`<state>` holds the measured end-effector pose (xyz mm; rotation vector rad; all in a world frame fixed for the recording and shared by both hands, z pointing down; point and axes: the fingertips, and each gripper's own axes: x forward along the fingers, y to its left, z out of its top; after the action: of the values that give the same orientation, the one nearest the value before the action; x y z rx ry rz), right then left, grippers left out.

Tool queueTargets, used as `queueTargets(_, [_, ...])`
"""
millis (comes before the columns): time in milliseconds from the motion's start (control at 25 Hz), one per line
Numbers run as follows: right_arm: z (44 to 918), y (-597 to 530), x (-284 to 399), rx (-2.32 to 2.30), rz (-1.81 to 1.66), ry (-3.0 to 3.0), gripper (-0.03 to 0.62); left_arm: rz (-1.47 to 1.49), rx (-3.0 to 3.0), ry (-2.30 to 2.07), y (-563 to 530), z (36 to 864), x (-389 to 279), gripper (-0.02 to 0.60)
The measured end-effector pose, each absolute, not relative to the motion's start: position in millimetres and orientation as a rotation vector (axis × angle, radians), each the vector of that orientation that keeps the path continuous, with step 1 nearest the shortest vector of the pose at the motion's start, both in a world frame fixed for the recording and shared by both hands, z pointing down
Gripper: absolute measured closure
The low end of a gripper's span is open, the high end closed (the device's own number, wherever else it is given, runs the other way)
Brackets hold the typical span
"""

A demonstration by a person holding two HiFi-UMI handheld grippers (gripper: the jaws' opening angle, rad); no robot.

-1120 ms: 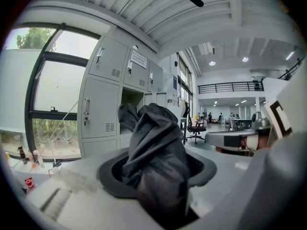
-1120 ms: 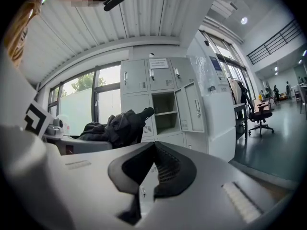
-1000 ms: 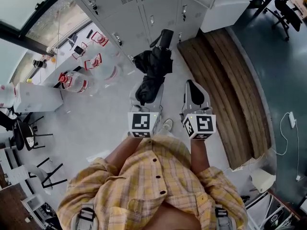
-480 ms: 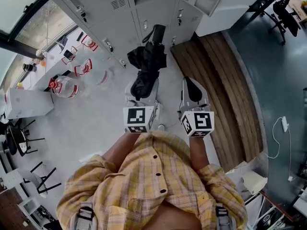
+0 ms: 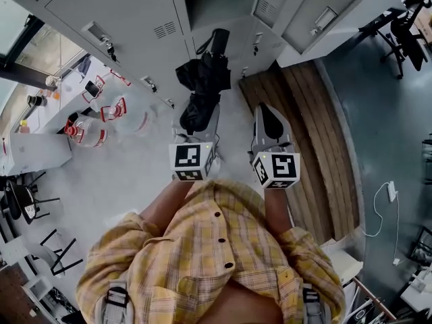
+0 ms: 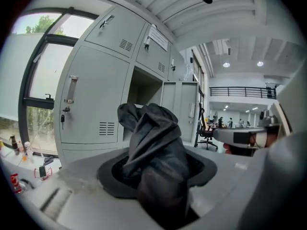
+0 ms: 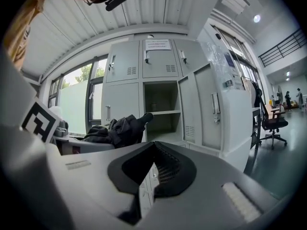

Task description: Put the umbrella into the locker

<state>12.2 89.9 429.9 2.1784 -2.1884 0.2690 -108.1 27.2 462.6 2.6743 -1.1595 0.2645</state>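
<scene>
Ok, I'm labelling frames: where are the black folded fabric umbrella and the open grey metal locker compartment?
Black folded fabric umbrella (image 5: 201, 79), head view, bunched canopy.
Open grey metal locker compartment (image 7: 161, 97), right gripper view, back wall.

The left gripper (image 5: 196, 130) is clamped on the folded umbrella (image 5: 204, 79), which juts out ahead of its jaws. Just to its right, the right gripper (image 5: 270, 121) is empty, jaw tips together. Both point forward.
</scene>
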Motion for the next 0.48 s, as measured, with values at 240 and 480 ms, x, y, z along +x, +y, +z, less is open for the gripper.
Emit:
queueTargets(240, [432,32,31,2.181,0.28,-2.176,0.595,0.273,2.677,-1.143,-26,463,-85,0.341])
queueTargets(480, [434,-4,46,2.173,0.331,-2.185,0.595,0.292,2.675,-1.134,-57,468,-71,0.341])
